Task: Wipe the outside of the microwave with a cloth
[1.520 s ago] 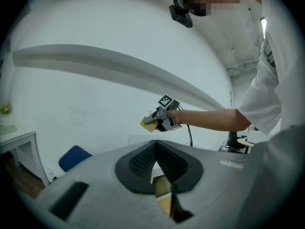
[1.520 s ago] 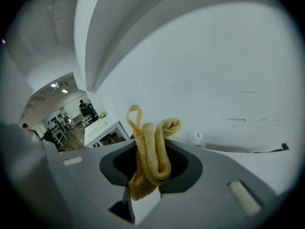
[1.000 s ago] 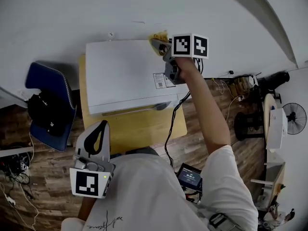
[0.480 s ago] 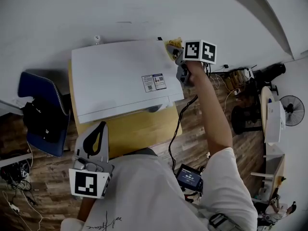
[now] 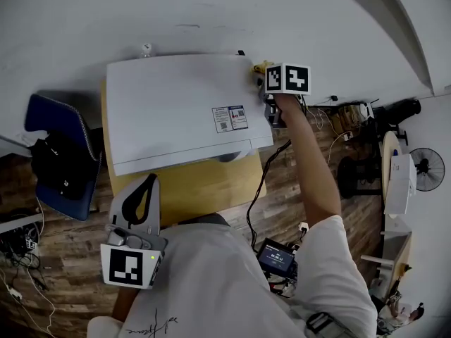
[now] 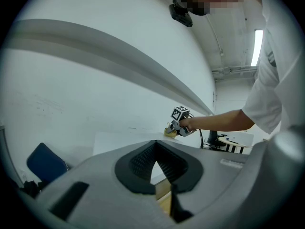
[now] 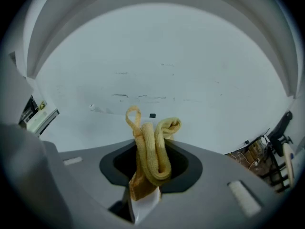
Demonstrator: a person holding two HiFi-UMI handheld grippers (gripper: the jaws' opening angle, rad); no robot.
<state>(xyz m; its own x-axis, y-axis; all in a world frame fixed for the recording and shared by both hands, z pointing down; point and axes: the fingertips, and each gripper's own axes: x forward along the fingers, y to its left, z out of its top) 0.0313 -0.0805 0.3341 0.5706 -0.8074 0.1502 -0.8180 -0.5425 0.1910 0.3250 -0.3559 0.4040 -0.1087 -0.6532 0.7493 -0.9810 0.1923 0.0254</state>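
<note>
A plain white wall (image 5: 211,13) fills the top of the head view. Below it is a brown wooden floor (image 5: 63,259). In the middle sits the big white boxy microwave (image 5: 169,111), seen from above. It rests on a yellow wooden worktop (image 5: 204,189), which sticks out under its lower edge. A dark blue chair (image 5: 67,129) with something black on it stands at the left, just beside the worktop.

The left gripper (image 5: 143,192) is low at the lower left of the head view, near the person's body and well away from the microwave. Its two jaws are pressed together at the tips, with nothing between them.

The right gripper (image 7: 150,171) is held out at the upper right corner of the microwave's top. Its jaws are pinching a soft yellow cloth (image 7: 152,147), folded and bunched up. In the head view the cloth sits right at that corner. I cannot tell if it touches.

A small white sticker (image 5: 231,117) is on the microwave's top, near its right edge.
</note>
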